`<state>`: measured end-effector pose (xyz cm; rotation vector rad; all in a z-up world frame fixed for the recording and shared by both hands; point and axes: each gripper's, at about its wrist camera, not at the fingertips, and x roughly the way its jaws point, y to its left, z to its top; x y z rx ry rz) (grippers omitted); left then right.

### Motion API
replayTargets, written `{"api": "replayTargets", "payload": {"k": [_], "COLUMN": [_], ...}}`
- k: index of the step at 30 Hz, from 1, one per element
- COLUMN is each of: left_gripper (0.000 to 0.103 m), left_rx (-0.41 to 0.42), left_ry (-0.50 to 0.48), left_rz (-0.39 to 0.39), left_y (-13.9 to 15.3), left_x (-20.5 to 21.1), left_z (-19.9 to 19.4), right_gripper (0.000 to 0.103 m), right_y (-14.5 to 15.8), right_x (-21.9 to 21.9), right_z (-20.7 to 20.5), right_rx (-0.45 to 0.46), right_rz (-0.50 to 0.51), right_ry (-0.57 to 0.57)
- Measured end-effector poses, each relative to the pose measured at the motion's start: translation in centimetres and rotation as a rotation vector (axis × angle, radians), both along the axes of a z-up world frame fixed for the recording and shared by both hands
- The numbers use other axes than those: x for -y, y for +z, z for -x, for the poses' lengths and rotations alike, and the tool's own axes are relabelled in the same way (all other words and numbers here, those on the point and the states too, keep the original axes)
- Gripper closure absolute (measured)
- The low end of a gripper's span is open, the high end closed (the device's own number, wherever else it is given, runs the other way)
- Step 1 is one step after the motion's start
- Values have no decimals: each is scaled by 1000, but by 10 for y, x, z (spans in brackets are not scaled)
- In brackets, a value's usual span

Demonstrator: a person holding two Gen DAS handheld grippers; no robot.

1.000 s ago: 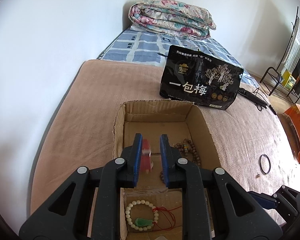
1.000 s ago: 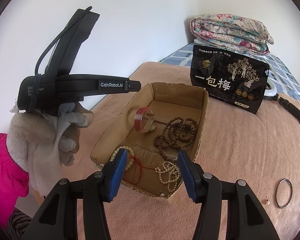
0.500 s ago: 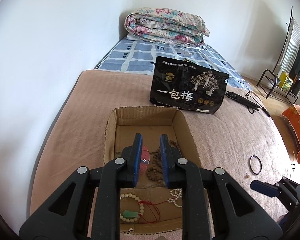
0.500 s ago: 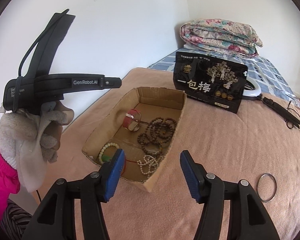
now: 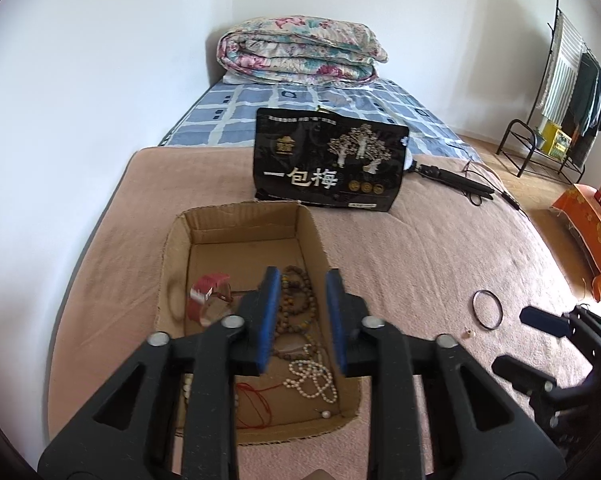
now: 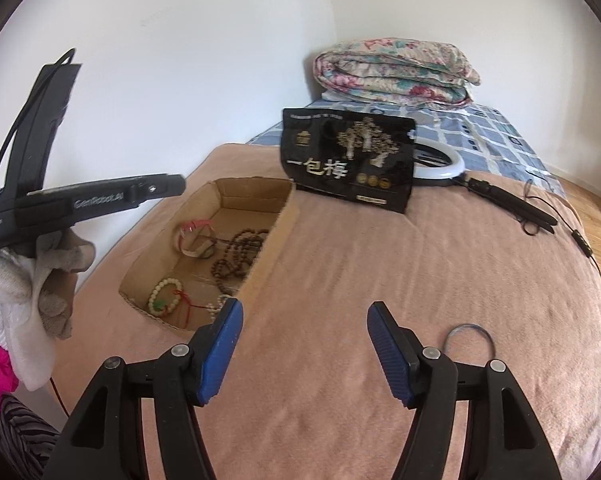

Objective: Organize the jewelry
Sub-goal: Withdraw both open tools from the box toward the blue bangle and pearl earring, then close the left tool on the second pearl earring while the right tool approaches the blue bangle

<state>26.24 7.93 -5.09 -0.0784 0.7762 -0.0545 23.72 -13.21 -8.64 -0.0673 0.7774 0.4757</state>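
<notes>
Over the cardboard box (image 5: 172, 240), left gripper (image 5: 300, 316) opening, having dropped the red bracelet (image 5: 208, 296); right gripper (image 6: 304, 344) spreading, empty, near the loose ring (image 6: 469, 339)

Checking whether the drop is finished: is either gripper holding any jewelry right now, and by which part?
Nothing is held. The left gripper jaws are opening, empty, above the cardboard box; the right gripper jaws are opening, empty, over the blanket.
</notes>
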Motion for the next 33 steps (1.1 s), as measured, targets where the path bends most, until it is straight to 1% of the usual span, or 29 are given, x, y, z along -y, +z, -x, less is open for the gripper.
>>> {"api": "replayTargets", "payload": {"k": [1,2,6,10,17,24,27,29,32,33], "left_gripper": [64,64,64,64,64,64,64,64,64,64], "left_rx": [3,3,-10,-36,-52,-78,-93,-109,-135,-146], "left_ry": [-7,-15,-46,-71,-145,-220,-252,-276,-307,-315], "left_rz": [3,6,14,38,37,26,21,15,8,9], "left_y": [-1,-1,-6,-14,-25,-39,-47,-55,-68,-73], "left_x": [4,8,25,40,77,113,127,136,148,152], "left_z": [2,4,8,10,11,9,10,10,9,8], "right_gripper": [33,33,27,27,27,27,27,27,26,23], "right_y": [0,1,3,3,-6,-28,-39,-45,-53,-56], "right_x": [7,14,47,78,134,180,188,192,192,191], "right_z": [-1,-2,-9,-15,-31,-46,-53,-55,-57,-57], "right_rx": [2,4,9,5,-44,-120,-142,-149,-157,-162], "right_rz": [2,5,10,10,-19,-31,-22,-26,-4,7], "right_ry": [-14,-28,-89,-155,-267,-352,-359,-334,-297,-281]}}
